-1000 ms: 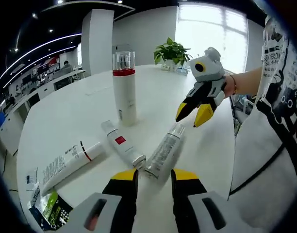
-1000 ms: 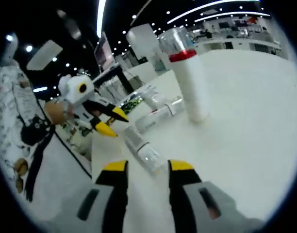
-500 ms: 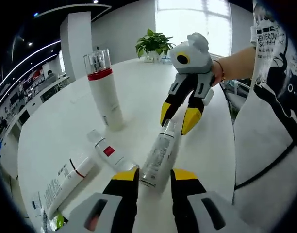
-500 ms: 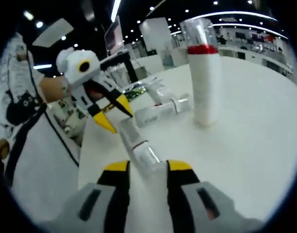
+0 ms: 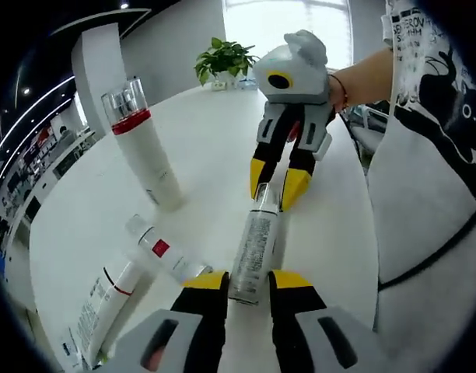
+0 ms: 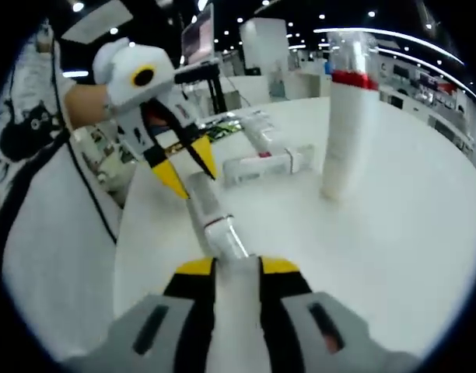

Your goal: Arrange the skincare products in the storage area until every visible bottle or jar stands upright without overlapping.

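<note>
I've got the lying clear bottle [image 5: 256,247] pinched at both ends so I can tip it upright: left tongs [image 5: 242,281] around its base, right tongs [image 5: 273,178] clamped on the cap. Two tubes [image 5: 156,250] lie beside it; the tall bottle [image 5: 145,145] already stands further back.

The lying clear bottle [image 5: 255,247] has its lower end hidden between the left claw [image 5: 239,281] tips, so contact there cannot be confirmed. Beside that bottle, the white tube [image 5: 104,305] is cut off at the picture's edge. In the right gripper view the standing red-banded bottle [image 6: 344,132] beyond the clear bottle is blurred, its label unreadable.
</note>
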